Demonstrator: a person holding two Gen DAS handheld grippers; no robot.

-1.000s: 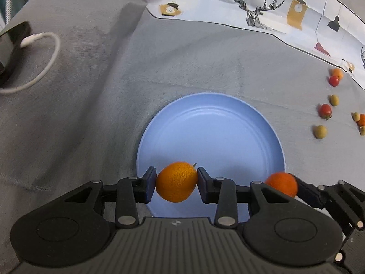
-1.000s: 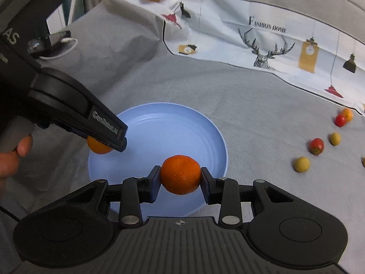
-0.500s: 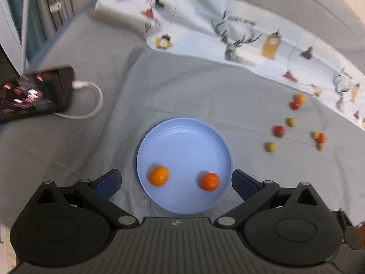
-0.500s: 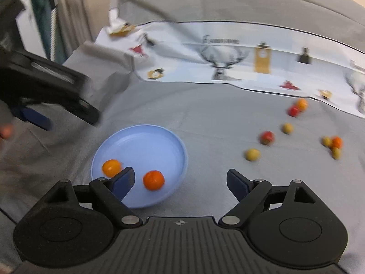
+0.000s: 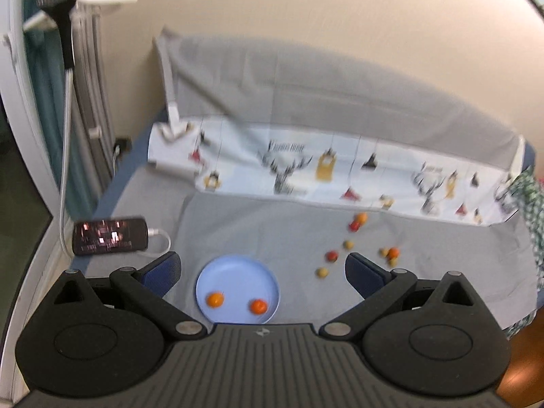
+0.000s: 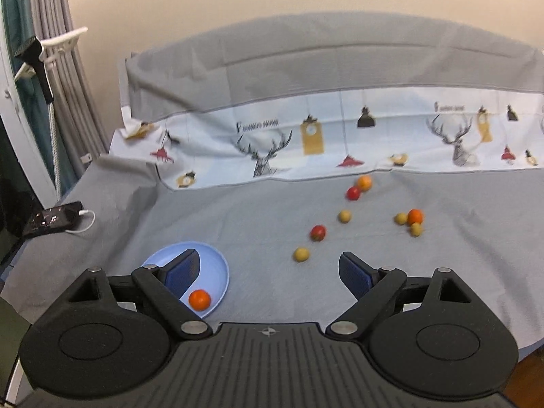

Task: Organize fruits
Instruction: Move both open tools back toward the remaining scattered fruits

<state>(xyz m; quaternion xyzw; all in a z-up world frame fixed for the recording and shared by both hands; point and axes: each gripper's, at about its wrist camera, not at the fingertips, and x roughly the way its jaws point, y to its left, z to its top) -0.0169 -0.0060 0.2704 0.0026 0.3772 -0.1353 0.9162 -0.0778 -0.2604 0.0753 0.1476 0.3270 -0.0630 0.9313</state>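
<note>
- A bare cream wall [image 5: 306,34] fills the top of both views; below it a grey cloth [image 6: 238,224] covers the work surface, with a pale printed cloth [image 6: 340,142] of deer and lamps running across the middle of the frame.
- At the left edge of the left view lie a phone [image 5: 110,236] with a lit screen and a white cable [image 5: 159,238] plugged into it; grey curtains [image 6: 64,68] hang in the upper left.
- The blue plate [image 5: 238,268] sits low in the centre of the left view, between the two fingers of the left gripper [image 5: 261,272].
- Two oranges rest on the plate, apart from each other: the left orange [image 5: 215,299] and the right orange [image 5: 258,306], both near the plate's lower rim.
- The left gripper is spread wide and holds nothing.
- The right gripper [image 6: 268,272] is also spread wide and empty; its left finger [image 6: 182,268] overlaps the plate in the lower left of that view, where only one orange shows.
- Small fruits [image 6: 353,193] in red, orange and yellow-green are scattered on the grey cloth to the right of centre, well apart from the plate; the nearest is a yellow-green one [image 6: 301,254].
- Both views are slightly blurred.
</note>
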